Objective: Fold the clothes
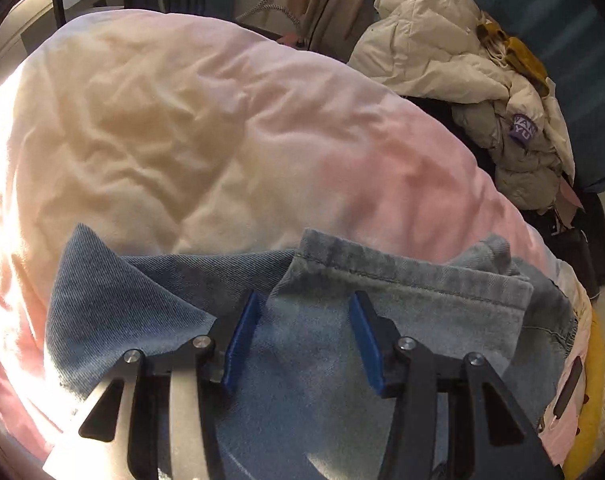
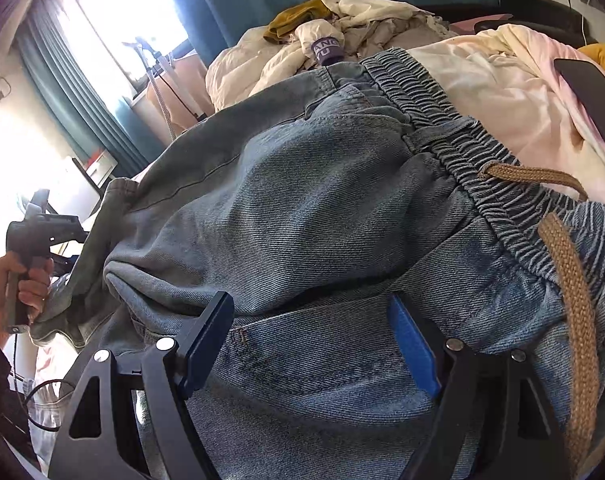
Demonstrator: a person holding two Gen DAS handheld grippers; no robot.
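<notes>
Light blue jeans (image 2: pixel 322 208) lie on a pink and cream quilt (image 1: pixel 182 120). In the left wrist view the hemmed leg ends (image 1: pixel 402 280) lie folded over each other. My left gripper (image 1: pixel 306 308) is open, its blue pads just above the denim. In the right wrist view the elastic waistband (image 2: pixel 442 120) with a tan drawstring (image 2: pixel 570 280) lies at the right. My right gripper (image 2: pixel 310 308) is open over the seat of the jeans. The left gripper (image 2: pixel 38 232) also shows at the far left, held in a hand by the leg ends.
A heap of cream padded jackets (image 1: pixel 462 60) and a mustard garment (image 2: pixel 294 20) lies at the head of the bed. A dark phone (image 2: pixel 590 100) rests on the quilt. Teal curtains (image 2: pixel 102 92), a bright window and a stand are at the left.
</notes>
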